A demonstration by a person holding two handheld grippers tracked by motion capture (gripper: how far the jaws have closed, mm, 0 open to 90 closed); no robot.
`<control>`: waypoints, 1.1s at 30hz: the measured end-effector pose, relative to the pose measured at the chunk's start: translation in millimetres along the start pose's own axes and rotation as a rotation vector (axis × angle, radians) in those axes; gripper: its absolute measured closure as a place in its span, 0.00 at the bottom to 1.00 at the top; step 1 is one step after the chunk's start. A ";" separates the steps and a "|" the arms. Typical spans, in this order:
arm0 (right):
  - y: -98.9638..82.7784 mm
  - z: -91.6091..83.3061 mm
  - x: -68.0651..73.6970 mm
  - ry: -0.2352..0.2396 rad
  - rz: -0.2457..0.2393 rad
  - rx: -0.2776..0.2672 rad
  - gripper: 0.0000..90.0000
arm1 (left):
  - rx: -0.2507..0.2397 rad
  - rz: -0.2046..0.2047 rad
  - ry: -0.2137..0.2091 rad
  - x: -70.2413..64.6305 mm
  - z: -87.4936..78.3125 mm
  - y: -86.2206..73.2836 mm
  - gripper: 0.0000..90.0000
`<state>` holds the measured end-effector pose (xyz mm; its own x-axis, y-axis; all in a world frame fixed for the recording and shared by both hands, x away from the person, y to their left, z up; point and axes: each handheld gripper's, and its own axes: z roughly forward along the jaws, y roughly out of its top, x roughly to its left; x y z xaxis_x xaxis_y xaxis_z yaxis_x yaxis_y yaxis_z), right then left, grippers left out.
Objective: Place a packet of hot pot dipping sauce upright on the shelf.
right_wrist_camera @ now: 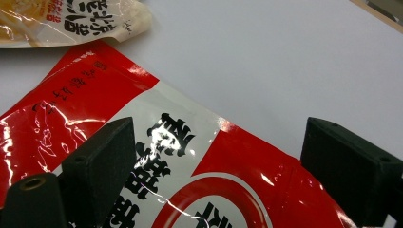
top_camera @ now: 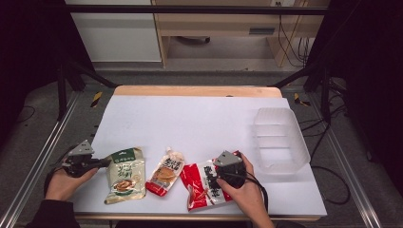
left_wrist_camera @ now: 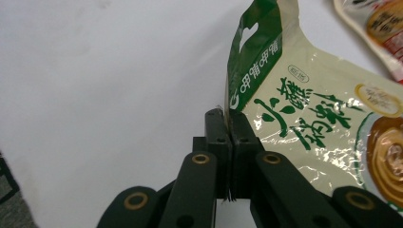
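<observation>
A cream pouch with a green top (top_camera: 125, 175) lies flat at the front left of the white table (top_camera: 190, 118). My left gripper (top_camera: 105, 163) comes at it from the left. In the left gripper view the jaws (left_wrist_camera: 230, 126) are shut on the left edge of the pouch (left_wrist_camera: 304, 118), just below its green header. A red-and-white pouch (top_camera: 202, 185) lies at the front right. My right gripper (top_camera: 215, 178) rests over it, held by a hand. The right gripper view shows this gripper (right_wrist_camera: 218, 152) open, jaws wide apart above the red pouch (right_wrist_camera: 199, 190).
A small orange-and-cream spouted pouch (top_camera: 165, 173) lies between the two others. A clear plastic tub (top_camera: 304, 156) stands at the right side of the table. Cables trail from both grippers. Metal frame rails run along both table sides.
</observation>
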<state>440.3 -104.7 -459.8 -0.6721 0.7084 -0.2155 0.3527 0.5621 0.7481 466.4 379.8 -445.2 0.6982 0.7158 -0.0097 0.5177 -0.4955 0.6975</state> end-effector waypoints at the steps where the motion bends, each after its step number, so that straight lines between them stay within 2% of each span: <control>1: 0.2 -0.4 0.0 -0.001 0.001 0.000 0.13 | -0.009 -0.001 0.004 0.0 -4.5 1.5 1.00; 3: 0.5 0.0 0.2 0.000 0.000 0.001 0.13 | -0.021 -0.009 0.003 -0.3 -14.1 6.0 1.00; 9: 0.3 0.0 -0.4 0.002 0.001 0.003 0.13 | -0.099 0.014 0.002 -11.0 -43.6 25.7 1.00; 11: -0.1 -0.1 -1.1 0.001 0.003 0.004 0.13 | -0.111 0.029 0.008 -16.5 -50.9 31.6 1.00; 21: 0.2 0.6 -1.1 0.004 0.004 0.006 0.13 | -0.109 0.173 0.017 -45.0 -92.6 58.5 1.00; 23: -0.2 0.6 -1.4 0.004 0.003 0.006 0.13 | -0.112 0.184 0.014 -47.8 -99.3 60.3 1.00; 27: 0.0 0.8 -0.7 0.005 0.002 0.008 0.13 | -0.121 0.179 0.058 -50.3 -99.9 63.2 1.00; 30: 0.2 1.0 -0.3 0.007 -0.003 0.011 0.13 | -0.143 0.149 0.101 -49.6 -96.3 64.6 1.00; 33: 0.4 0.8 0.1 0.014 -0.009 0.021 0.13 | -0.165 0.136 0.109 -50.8 -93.9 65.9 1.00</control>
<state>440.9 -104.0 -460.0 -0.6844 0.6973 -0.2131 0.3599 0.5772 0.7330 418.7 357.1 -331.4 0.6941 0.7010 0.1637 0.3280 -0.5104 0.7949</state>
